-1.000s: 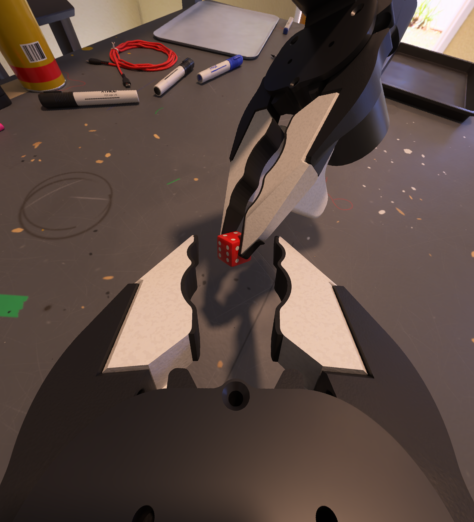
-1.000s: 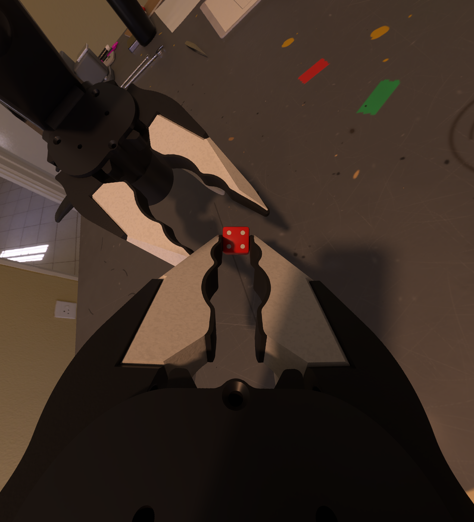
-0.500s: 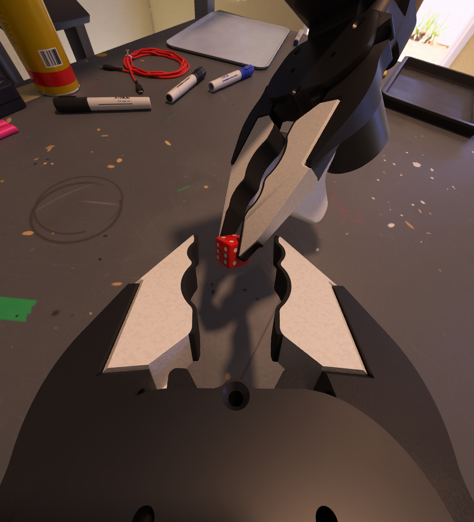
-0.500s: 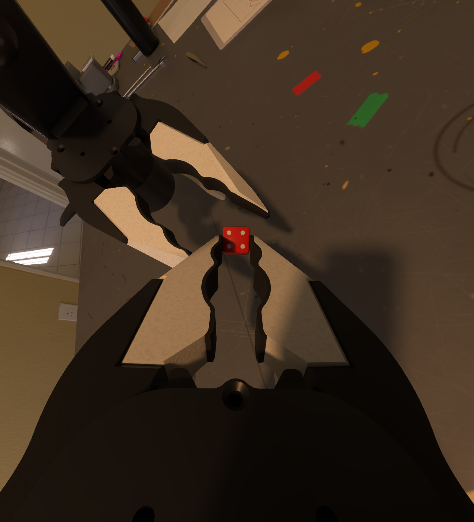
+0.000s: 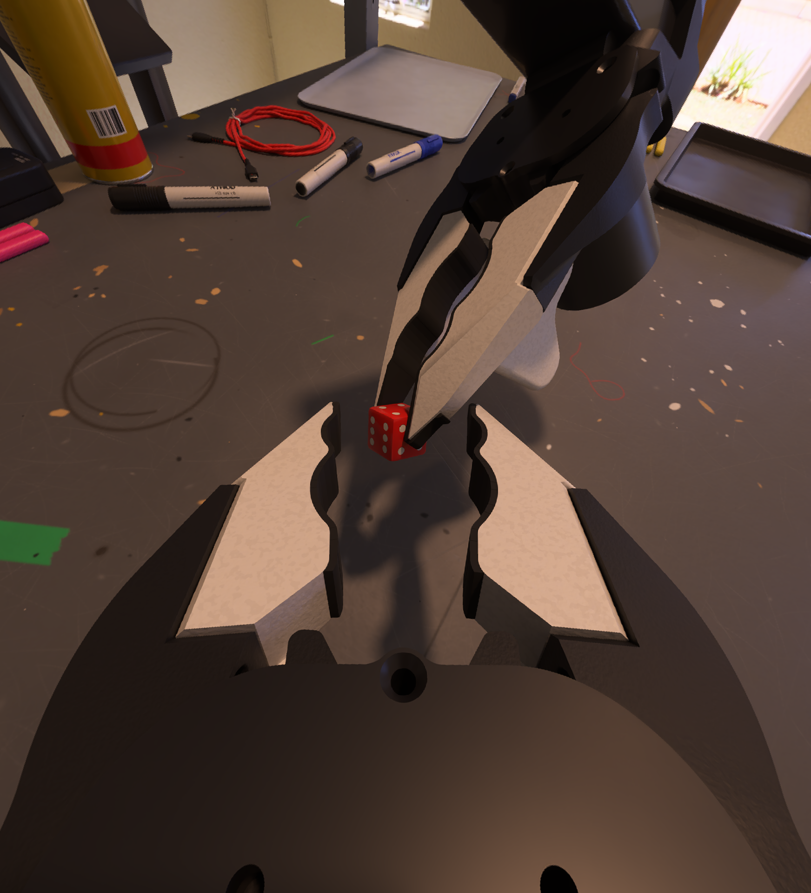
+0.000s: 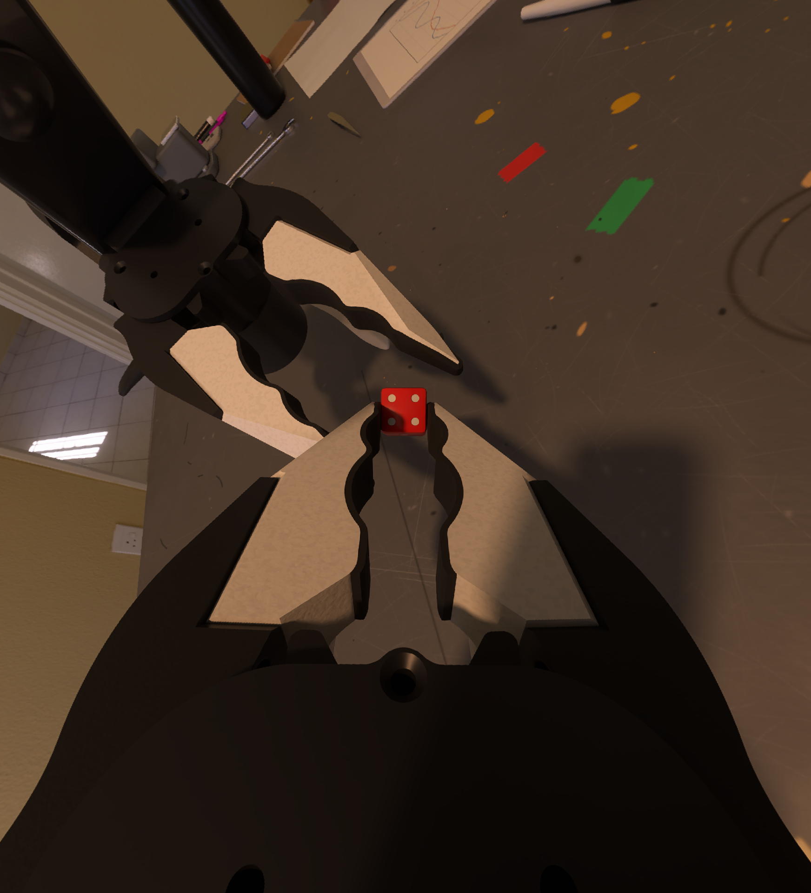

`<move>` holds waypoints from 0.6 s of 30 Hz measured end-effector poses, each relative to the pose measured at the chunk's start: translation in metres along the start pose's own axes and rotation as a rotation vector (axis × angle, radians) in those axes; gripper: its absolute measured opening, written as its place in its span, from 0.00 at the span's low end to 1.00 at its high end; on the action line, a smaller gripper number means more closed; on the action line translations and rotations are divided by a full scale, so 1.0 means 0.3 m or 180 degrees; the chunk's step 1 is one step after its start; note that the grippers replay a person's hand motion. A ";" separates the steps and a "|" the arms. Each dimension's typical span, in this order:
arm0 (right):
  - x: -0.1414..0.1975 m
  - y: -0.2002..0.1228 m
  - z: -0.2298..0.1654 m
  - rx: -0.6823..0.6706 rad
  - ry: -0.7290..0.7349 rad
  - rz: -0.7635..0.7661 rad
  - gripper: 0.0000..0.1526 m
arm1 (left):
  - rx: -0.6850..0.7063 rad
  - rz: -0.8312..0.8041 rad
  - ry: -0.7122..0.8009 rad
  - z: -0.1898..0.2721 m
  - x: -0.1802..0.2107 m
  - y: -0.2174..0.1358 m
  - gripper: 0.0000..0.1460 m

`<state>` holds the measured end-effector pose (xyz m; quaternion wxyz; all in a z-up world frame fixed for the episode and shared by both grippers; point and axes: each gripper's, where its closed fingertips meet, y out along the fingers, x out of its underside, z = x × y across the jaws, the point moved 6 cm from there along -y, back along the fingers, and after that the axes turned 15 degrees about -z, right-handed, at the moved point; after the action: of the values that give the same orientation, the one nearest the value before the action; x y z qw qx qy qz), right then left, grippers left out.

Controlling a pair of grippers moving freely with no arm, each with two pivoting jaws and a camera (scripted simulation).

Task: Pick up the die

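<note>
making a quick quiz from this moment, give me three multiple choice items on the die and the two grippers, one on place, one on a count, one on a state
1. Where is the red die?
A. in the black tray
B. between the right gripper's fingertips
C. beside the yellow can

2. How many pips show on the die face seen in the right wrist view?
A. two
B. four
C. six

3. In what state is the left gripper?
A. open, holding nothing
B. shut on the die
C. shut on a marker

Answers:
1 B, the right gripper has a fingertip against each side of the die, above the dark table.
2 B, one pale pip sits at each corner of that face.
3 A, its fingers stand wide apart with only bare table between them, and the die lies beyond their tips.
</note>
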<state>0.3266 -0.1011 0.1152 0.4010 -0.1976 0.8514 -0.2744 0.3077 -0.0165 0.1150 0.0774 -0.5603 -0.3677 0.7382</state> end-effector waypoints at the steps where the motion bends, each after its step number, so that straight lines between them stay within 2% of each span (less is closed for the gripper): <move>1: -0.001 -0.002 0.000 -0.0008 0.0000 0.0010 0.12 | -0.0004 0.0011 0.0002 0.000 -0.002 -0.001 0.36; 18: -0.012 -0.019 -0.001 -0.0063 0.0023 0.0138 0.12 | -0.0055 0.0105 0.0030 -0.002 -0.022 -0.008 0.35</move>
<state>0.3291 -0.1034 0.1211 0.4017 -0.1820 0.8596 -0.2579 0.3100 -0.0180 0.1215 0.0621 -0.5704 -0.3644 0.7335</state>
